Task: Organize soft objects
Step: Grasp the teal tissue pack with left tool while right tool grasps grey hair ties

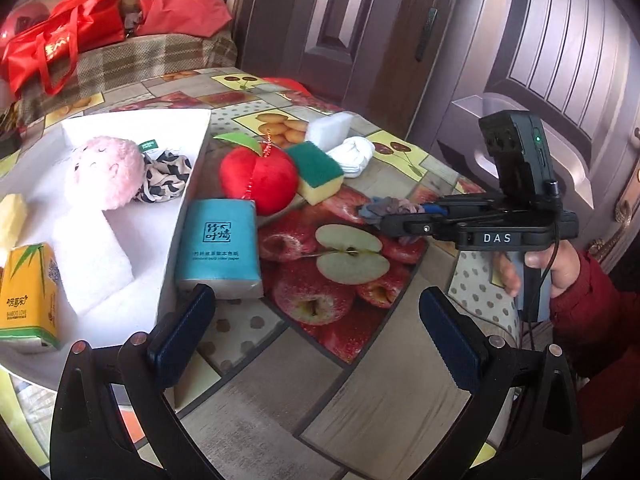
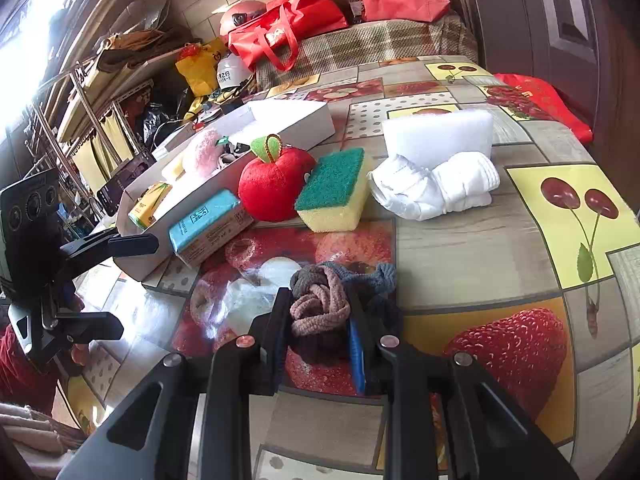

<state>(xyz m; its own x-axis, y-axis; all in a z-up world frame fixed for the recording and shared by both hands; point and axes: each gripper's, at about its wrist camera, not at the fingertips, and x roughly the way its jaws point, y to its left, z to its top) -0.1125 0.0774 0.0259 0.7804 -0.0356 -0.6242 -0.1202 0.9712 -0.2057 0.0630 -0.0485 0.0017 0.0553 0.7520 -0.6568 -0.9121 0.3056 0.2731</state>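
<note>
My right gripper (image 2: 320, 312) is shut on a knotted bundle of pink, brown and grey-blue knit cloth (image 2: 320, 304), low over the fruit-print table (image 2: 480, 240). The left wrist view shows that gripper (image 1: 384, 218) from the side with the cloth bundle (image 1: 386, 206) at its tips. My left gripper (image 1: 316, 332) is open and holds nothing, just in front of a teal tissue pack (image 1: 218, 244). A white box (image 1: 188, 196) holds a pink plush (image 1: 108, 172), patterned cloth (image 1: 164, 176), white foam (image 1: 92, 264) and a yellow tissue pack (image 1: 28, 292). Beside it lie a red plush apple (image 1: 260, 176), a green-yellow sponge (image 1: 318, 172) and white socks (image 1: 354, 156).
A white foam block (image 2: 438, 134) stands behind the socks. Red bags (image 2: 288, 32) sit on a plaid-covered seat beyond the table. Dark doors (image 1: 400, 20) close off the right side. Cluttered shelves (image 2: 100, 120) stand to the left in the right wrist view.
</note>
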